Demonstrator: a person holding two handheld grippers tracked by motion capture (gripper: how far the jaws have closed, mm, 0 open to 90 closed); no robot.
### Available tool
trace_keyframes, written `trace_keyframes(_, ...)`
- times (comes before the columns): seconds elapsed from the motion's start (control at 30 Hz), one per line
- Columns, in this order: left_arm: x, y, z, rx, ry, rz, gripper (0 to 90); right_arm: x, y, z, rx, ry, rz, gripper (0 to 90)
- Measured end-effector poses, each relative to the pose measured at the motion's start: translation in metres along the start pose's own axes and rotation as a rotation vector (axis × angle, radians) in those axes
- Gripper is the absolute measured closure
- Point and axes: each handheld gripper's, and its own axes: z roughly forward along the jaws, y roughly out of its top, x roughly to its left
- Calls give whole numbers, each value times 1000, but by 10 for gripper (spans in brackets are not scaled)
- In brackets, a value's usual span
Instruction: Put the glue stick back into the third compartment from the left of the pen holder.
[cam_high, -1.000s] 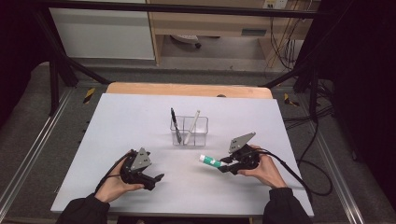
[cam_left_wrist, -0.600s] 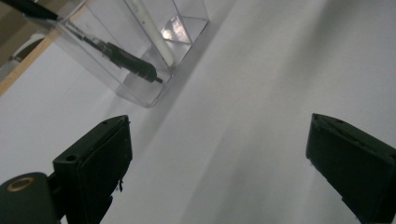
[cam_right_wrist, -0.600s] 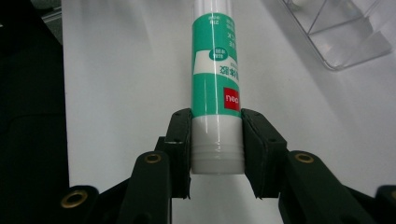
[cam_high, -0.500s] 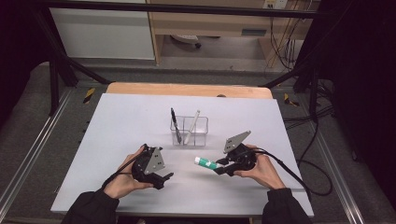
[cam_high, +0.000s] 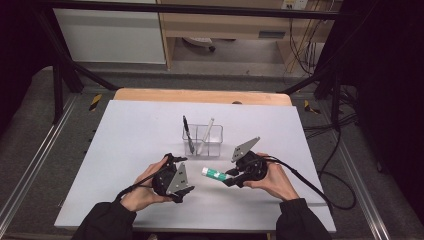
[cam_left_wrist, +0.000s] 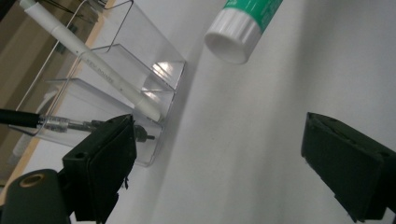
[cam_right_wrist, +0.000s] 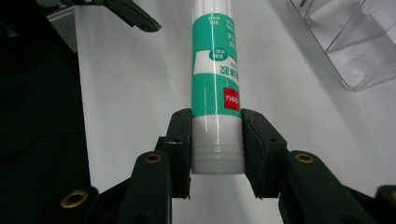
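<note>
We had the right gripper (cam_right_wrist: 217, 140) clamped by its jaws on the white end of the green glue stick (cam_right_wrist: 216, 70), which pointed out level above the desk (cam_high: 125, 130). Our left gripper (cam_left_wrist: 224, 154) stood with its jaws wide and nothing between them, near the stick's cap. Just beyond sat the clear holder (cam_high: 202, 140) with a black pen (cam_high: 186, 127) and a white pen (cam_high: 207, 131).
</note>
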Motion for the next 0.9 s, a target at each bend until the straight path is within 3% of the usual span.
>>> trace_keyframes(0.3, -4, 9, 10, 8, -8, 119, 128, 2, 8, 6, 25, 16, 8, 655)
trace_keyframes(0.6, -8, 21, 20, -15, -24, 216, 162, 3, 10, 9, 37, 22, 20, 655)
trace_keyframes(0.9, -14, 31, 30, -20, 0, 317, 231, 5, 15, 12, 46, 34, 49, 655)
